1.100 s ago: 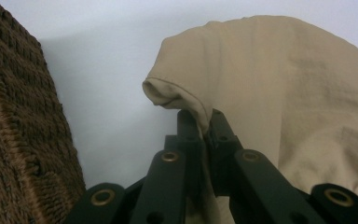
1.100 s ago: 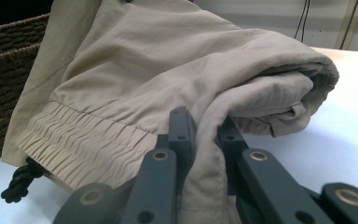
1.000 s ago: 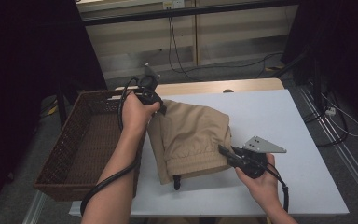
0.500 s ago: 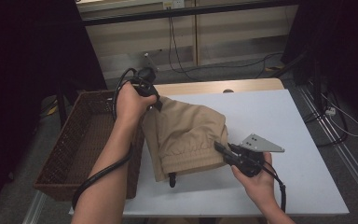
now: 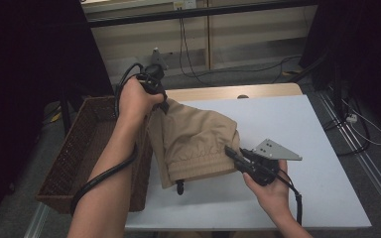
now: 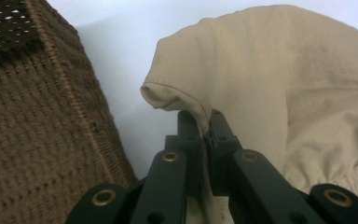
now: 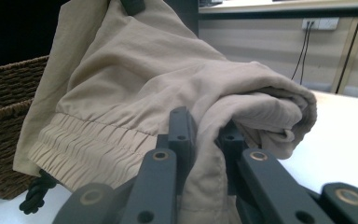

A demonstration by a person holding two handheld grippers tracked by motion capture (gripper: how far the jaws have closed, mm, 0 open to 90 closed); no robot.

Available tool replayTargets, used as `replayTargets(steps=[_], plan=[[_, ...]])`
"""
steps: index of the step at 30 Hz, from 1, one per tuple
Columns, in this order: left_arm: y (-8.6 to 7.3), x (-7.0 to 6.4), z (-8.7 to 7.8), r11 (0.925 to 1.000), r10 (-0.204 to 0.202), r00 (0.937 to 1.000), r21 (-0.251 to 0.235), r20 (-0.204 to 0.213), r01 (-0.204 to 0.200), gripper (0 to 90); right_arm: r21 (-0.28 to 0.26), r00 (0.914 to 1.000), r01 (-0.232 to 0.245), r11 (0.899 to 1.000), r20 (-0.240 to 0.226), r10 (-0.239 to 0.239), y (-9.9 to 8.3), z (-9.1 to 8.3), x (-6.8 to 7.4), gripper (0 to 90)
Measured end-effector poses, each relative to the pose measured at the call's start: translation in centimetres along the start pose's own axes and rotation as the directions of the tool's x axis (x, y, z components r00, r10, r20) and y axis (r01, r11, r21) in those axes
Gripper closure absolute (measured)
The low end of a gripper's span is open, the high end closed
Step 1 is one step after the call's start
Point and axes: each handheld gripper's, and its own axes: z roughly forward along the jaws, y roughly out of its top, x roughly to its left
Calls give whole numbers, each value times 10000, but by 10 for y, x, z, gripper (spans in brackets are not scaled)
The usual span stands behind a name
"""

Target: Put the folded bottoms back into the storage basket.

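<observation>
Both pairs of black jaws are pinched tight on the same piece of tan clothing (image 5: pixel 193 144). In the left gripper view the left gripper (image 6: pixel 204 133) has its two jaws closed on a fold of the cloth's edge, with only the thin fabric between them. In the right gripper view the right gripper (image 7: pixel 205 128) has a thicker fold running down between its jaws, which stand a little apart around that bunched fabric.

From the high view, the clothing hangs between the two grippers over the left part of the white table (image 5: pixel 317 148). Its upper corner is lifted by the left gripper (image 5: pixel 161 104), raised above the table's far left edge, while its lower right edge is held by the right gripper (image 5: pixel 230 152) low over the table. An elastic, gathered band (image 7: pixel 88 140) runs along the lower hem, and a dark knotted cord (image 5: pixel 180 187) dangles below it, just above the tabletop.

A brown wicker basket (image 5: pixel 79 153) stands just beside the table's left edge, and the cloth's left side hangs close to its rim. The left hand (image 5: pixel 134 99) grips its tool above the basket's far corner; the right hand (image 5: pixel 273 191) holds the other near the table's near edge, a grey three-cornered plate (image 5: pixel 275 149) on top.
</observation>
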Motion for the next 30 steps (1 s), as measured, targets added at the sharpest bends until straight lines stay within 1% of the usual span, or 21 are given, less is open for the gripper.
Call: replayTargets(steps=[2, 5, 8, 12, 13, 18, 24, 30], plan=[[1, 1, -4, 10000, 16, 10000, 45, 39, -16, 871, -35, 9999, 116, 9999, -29, -116, 3, 0, 2, 807], [3, 3, -10, 10000, -35, 9999, -9, 152, 35, 871, -72, 10000, 85, 9999, -48, -85, 7, 1, 2, 807], [4, 7, -16, 10000, -70, 9999, -58, 147, 70, 871, -168, 9999, 101, 9998, -90, -102, 11, 1, 4, 807], [4, 11, -22, 10000, -73, 9999, -8, 100, 73, 871, -256, 9998, 171, 9995, -127, -174, 16, 4, 8, 807], [4, 12, -24, 9999, -108, 9999, -18, 41, 108, 871, -261, 9997, 182, 9995, -149, -186, 17, 5, 9, 807], [4, 18, -30, 9999, -37, 10000, 105, -86, 38, 871, -333, 9993, 259, 9991, -263, -268, 22, 12, 15, 807], [2, 26, -38, 9998, -98, 9998, 141, -186, 101, 871, -402, 9982, 465, 9981, -355, -479, 28, 18, 21, 807], [0, 33, -45, 9998, -185, 9998, -43, -57, 185, 871, -464, 9977, 523, 9976, -411, -542, 32, 23, 26, 807]])
